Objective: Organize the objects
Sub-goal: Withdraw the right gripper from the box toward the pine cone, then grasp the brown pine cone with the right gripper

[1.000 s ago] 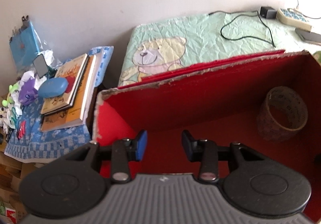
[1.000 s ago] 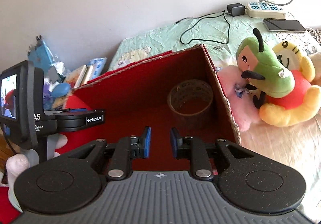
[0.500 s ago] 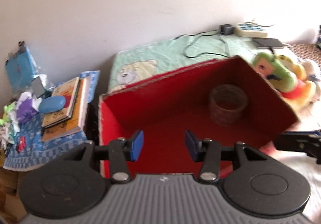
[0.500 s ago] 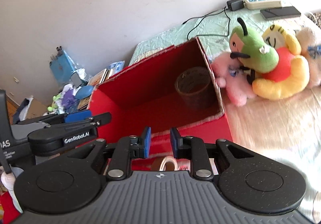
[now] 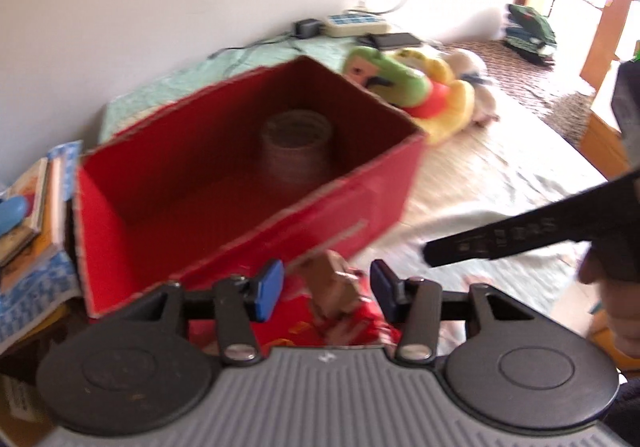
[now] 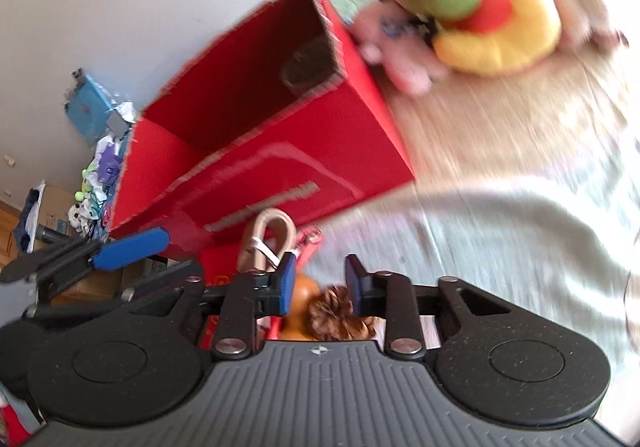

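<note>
Both grippers, left (image 5: 326,289) and right (image 6: 320,285), hover with jaws apart and empty over a pine cone (image 6: 340,317) and other small items beside the red box (image 5: 224,183), which so far holds only a tape roll (image 5: 298,149).

blur: both views are smeared | pine cone (image 6: 340,317): lower part hidden behind the right claw's (image 6: 320,287) body | tape roll (image 6: 306,65): mostly hidden by the red box (image 6: 280,167) wall | brown thing (image 5: 336,291): too blurry to tell what it is | books (image 5: 36,203): cut off at the left edge
</note>
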A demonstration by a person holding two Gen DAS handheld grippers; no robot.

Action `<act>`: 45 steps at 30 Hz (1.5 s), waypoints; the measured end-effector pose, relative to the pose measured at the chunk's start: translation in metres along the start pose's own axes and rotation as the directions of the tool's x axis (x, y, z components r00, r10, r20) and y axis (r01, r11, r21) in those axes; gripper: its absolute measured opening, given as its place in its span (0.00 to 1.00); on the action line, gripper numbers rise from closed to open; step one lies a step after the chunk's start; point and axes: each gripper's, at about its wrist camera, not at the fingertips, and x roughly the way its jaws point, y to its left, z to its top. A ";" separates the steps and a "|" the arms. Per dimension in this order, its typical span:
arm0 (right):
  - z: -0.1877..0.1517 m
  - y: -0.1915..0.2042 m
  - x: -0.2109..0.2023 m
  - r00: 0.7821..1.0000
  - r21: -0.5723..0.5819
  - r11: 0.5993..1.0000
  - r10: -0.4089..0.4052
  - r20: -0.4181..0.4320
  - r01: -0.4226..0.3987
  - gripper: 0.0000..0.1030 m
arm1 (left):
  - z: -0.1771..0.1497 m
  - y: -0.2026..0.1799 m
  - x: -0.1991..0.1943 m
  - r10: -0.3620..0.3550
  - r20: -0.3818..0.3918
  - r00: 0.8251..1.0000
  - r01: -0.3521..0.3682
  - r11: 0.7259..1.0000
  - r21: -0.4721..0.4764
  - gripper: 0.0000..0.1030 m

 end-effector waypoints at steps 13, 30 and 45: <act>-0.010 -0.041 0.008 0.995 0.205 0.978 0.060 -0.075 -0.043 0.45 | -0.016 -0.030 0.030 -0.253 -0.079 0.964 0.257 0.965 0.045 0.49; -0.015 -0.063 0.024 0.985 0.333 0.940 0.125 -0.120 -0.079 0.46 | -0.021 -0.047 0.076 -0.267 -0.228 0.937 0.295 0.951 0.099 0.48; -0.008 -0.068 0.034 0.974 0.363 0.927 0.163 -0.156 -0.097 0.44 | -0.014 -0.052 0.092 -0.251 -0.237 0.939 0.284 0.952 0.118 0.51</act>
